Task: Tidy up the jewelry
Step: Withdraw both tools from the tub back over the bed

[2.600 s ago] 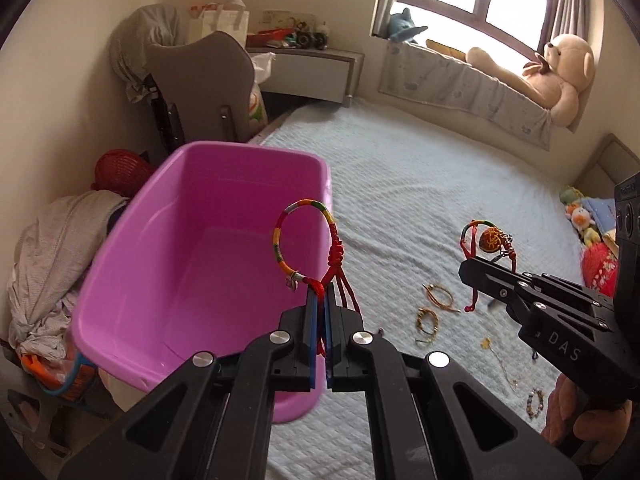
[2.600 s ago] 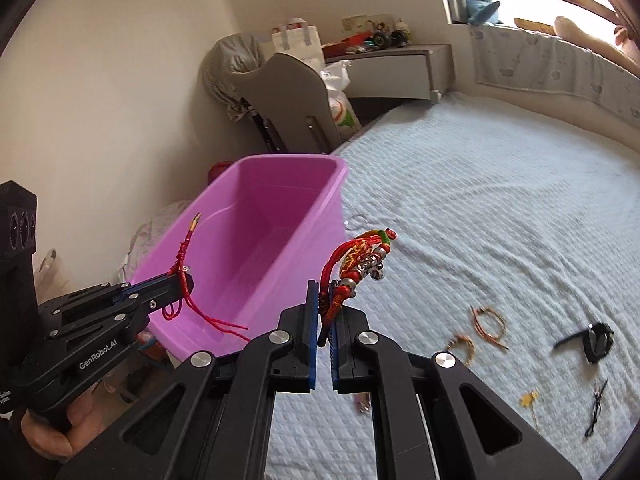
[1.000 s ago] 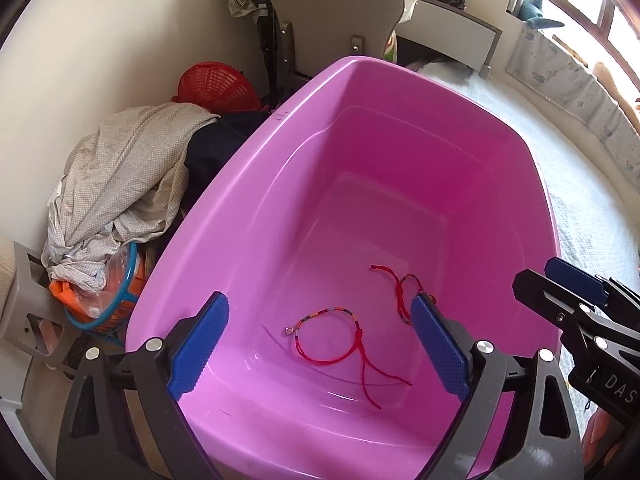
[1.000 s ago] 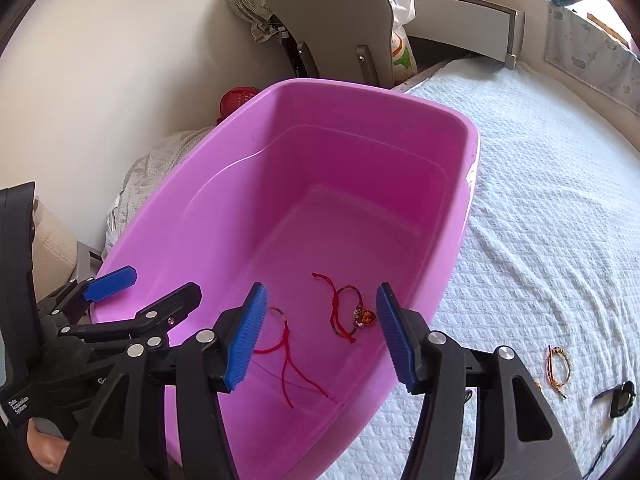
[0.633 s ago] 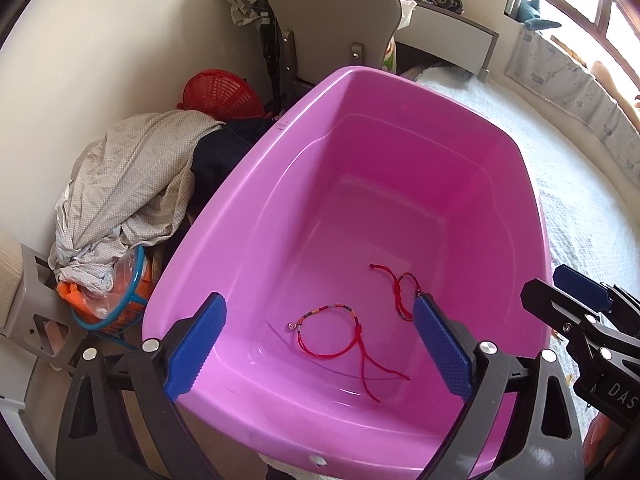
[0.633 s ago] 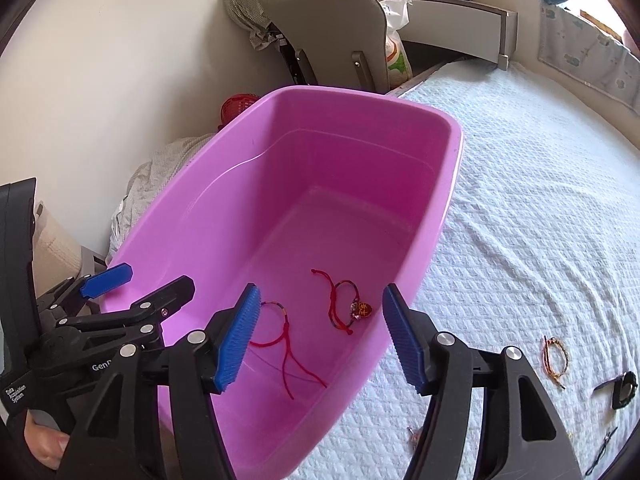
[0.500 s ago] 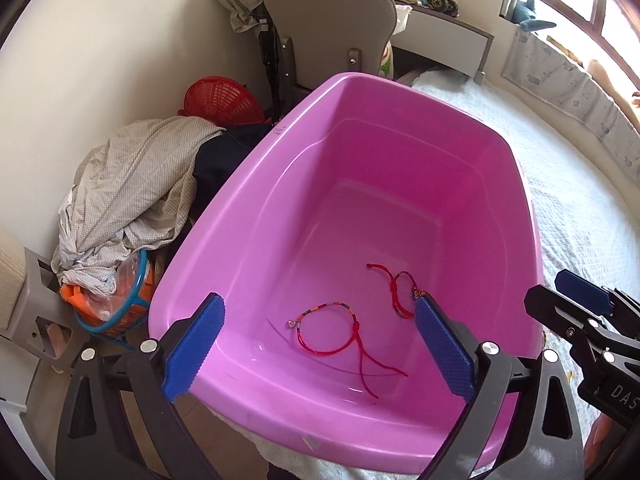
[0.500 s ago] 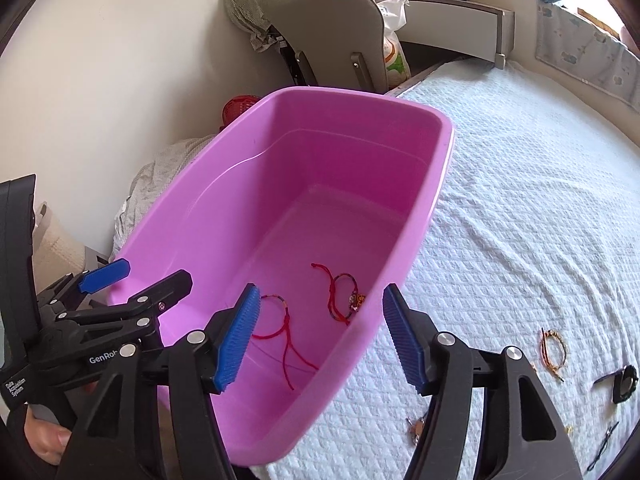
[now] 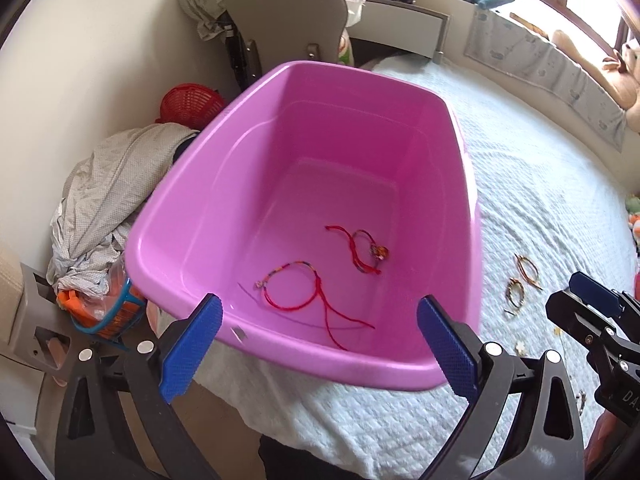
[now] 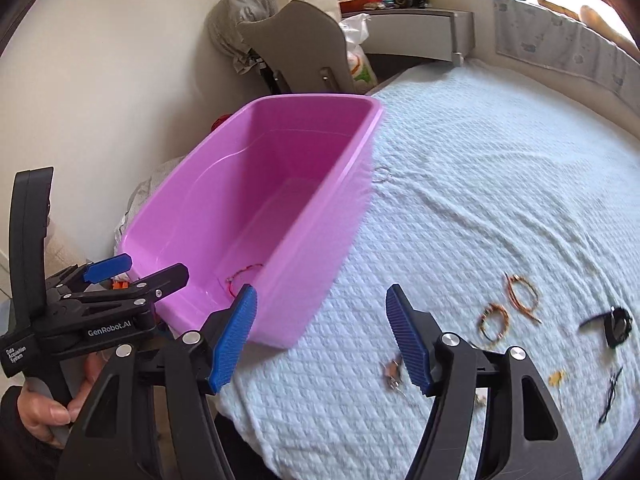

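Observation:
A pink plastic tub (image 9: 188, 204) sits on the bed's left edge; it also shows in the right wrist view (image 10: 360, 148). Two red cord bracelets lie in it: a multicolour one (image 9: 296, 288) and a beaded one (image 9: 366, 250). My left gripper (image 9: 320, 344) is open and empty, just in front of the tub's near rim. My right gripper (image 10: 322, 336) is open and empty over the bed, right of the tub. Two thin brown bracelets (image 10: 508, 304) lie on the bedspread ahead of it, also seen in the left wrist view (image 9: 520, 280). Small earrings (image 10: 394, 372) lie near its right finger.
The bedspread (image 10: 500, 184) is pale blue and quilted. A black watch-like piece (image 10: 614, 324) and a black cord (image 10: 610, 396) lie at the right. A clothes pile (image 9: 104, 196), red basket (image 9: 190, 104) and grey chair (image 9: 288, 20) stand left of the bed.
Both grippers let go of their bracelets into the tub and opened. Both have since pulled back; the right one has swung right toward the jewelry on the bed.

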`<action>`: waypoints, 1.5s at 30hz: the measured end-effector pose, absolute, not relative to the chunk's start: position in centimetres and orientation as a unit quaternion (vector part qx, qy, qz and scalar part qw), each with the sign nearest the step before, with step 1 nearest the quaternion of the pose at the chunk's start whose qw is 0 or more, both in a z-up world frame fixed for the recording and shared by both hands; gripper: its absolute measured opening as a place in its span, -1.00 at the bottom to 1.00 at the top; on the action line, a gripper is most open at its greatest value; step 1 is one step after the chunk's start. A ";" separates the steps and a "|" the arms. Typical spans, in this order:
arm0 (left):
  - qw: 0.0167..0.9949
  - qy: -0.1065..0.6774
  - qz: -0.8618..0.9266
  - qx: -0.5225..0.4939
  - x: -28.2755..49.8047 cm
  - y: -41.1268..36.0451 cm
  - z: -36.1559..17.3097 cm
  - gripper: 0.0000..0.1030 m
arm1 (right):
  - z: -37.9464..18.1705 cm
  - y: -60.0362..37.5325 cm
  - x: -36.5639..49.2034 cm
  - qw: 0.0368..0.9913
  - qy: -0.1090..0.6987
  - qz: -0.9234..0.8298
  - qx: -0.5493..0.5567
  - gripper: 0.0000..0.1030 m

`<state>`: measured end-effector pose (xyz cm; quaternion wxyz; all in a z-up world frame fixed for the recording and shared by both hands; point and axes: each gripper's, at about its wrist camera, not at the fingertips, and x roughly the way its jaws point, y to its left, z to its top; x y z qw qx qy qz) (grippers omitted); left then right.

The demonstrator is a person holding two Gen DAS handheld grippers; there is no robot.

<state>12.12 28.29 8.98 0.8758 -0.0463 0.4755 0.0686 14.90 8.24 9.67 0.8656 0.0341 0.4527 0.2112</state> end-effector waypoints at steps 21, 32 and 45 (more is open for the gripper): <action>0.878 0.474 -0.060 -0.035 7.2 13.8 7.6 0.86 | 7.4 -9.5 4.7 0.880 0.457 0.075 0.109 0.33; 0.870 0.483 -0.094 -0.010 5.9 7.5 6.3 0.86 | 6.4 -14.9 1.7 0.880 0.452 0.042 0.141 0.33; 0.868 0.482 -0.117 0.003 3.9 3.6 5.2 0.86 | 5.8 -19.8 -2.8 0.887 0.426 0.000 0.175 0.33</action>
